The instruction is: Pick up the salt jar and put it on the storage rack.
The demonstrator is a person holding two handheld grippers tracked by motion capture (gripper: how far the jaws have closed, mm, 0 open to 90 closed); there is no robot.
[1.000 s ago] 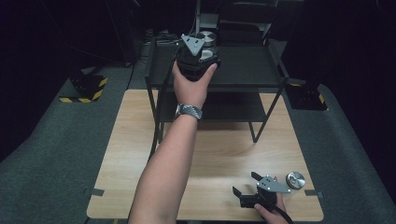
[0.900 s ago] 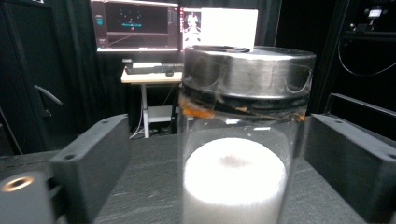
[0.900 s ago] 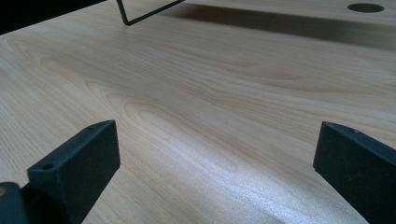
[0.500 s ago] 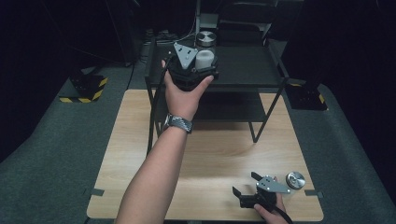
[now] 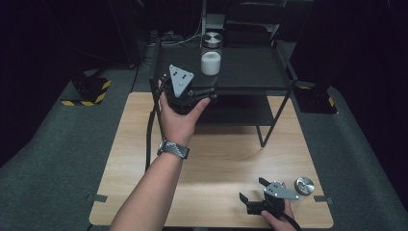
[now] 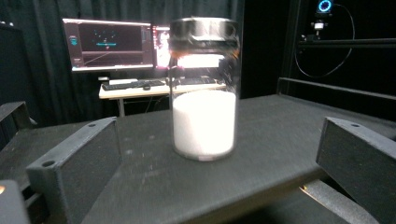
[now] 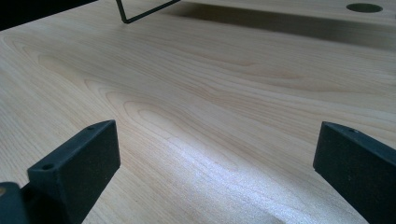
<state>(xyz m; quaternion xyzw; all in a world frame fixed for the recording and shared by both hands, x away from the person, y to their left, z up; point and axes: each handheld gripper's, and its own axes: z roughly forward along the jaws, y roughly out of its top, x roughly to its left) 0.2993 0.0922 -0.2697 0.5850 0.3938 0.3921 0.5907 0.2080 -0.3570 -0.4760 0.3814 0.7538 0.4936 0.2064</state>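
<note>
Glass jar (image 6: 204,88) of white powder is faced on the shelf (image 5: 250,67), left hand-held gripper (image 5: 185,91) spread apart; smooth, breakable sides, best clasped mid-body

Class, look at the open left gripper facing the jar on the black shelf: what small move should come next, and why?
Probably draw the left gripper a little further back from the jar. The jar stands upright on the shelf top, clear of both open jaws, so nothing needs holding. That is only a judgement; closing in to grasp it is also possible.
</note>
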